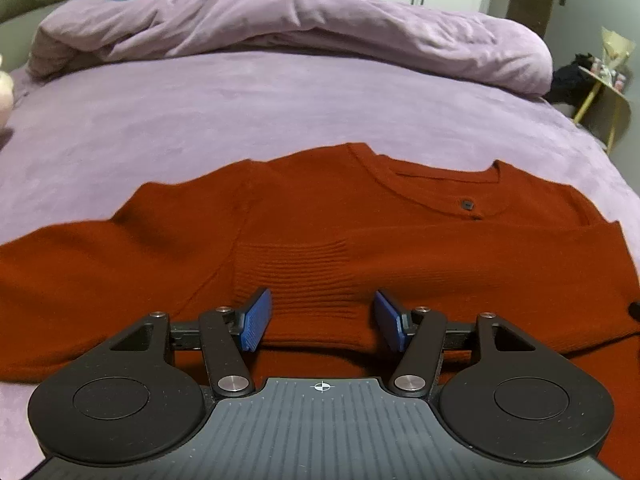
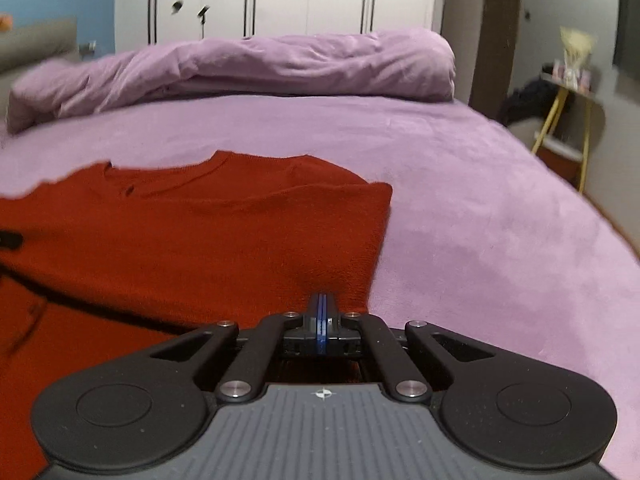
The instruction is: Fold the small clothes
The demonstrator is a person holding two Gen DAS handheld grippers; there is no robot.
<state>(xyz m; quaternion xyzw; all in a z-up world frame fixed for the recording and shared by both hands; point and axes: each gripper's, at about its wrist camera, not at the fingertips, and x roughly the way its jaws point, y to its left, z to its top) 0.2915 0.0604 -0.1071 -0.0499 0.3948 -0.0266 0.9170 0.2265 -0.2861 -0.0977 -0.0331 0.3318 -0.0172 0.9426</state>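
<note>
Object: rust-red knitted sweater [image 1: 320, 232], spread on the lilac-covered bed [image 1: 240, 112], right sleeve folded across | Handling: judged soft, light, limp; best pinched at the ribbed cuff or hem | Left gripper [image 1: 323, 320]: fingers parted, cuff between, unpressed | Right gripper [image 2: 322, 320]: fingers closed at sweater edge, hold uncertain | Writing: none legible
</note>
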